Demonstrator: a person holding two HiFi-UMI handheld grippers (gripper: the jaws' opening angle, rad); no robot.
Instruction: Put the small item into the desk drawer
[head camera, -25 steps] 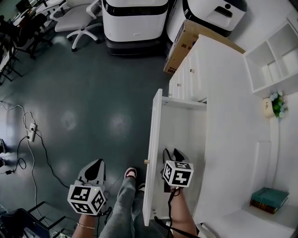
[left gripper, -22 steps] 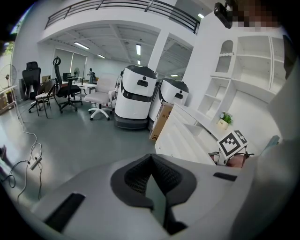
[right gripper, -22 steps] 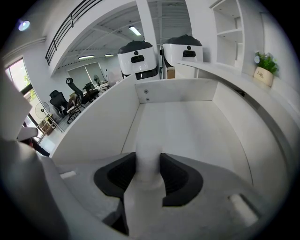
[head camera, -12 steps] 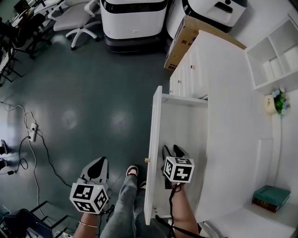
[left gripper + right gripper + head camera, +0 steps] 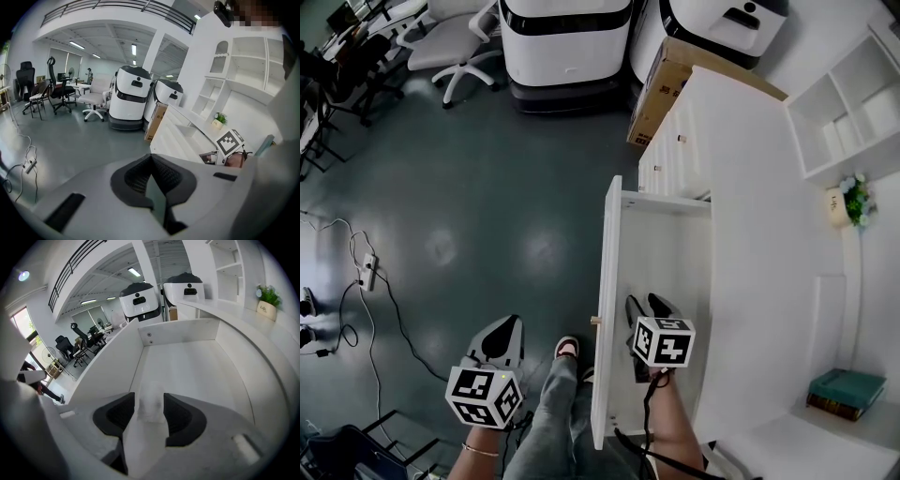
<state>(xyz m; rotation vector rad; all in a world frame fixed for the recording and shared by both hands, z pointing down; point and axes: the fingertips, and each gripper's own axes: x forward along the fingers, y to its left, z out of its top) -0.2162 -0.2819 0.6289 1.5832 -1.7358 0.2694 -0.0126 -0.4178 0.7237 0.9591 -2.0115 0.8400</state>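
Desk drawer [image 5: 666, 234] pulled out. Right gripper [image 5: 645, 305] inside near end, jaws just been opening, now wide. Small whitish item [image 5: 150, 405] lies between them on drawer bottom, pads off it. Left gripper [image 5: 502, 330] outside drawer above grey floor [image 5: 487, 206], jaws together, empty.

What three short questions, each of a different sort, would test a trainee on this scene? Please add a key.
1. True or false: the desk drawer is pulled out.
2. Multiple choice: where does the right gripper point? A) at the floor B) into the drawer C) at the wall shelf
3. Fill in: the jaws of the left gripper stand ____.
Key: 1 true. 2 B; its jaws have just been opening, and the small white item lies between them. 3 together.
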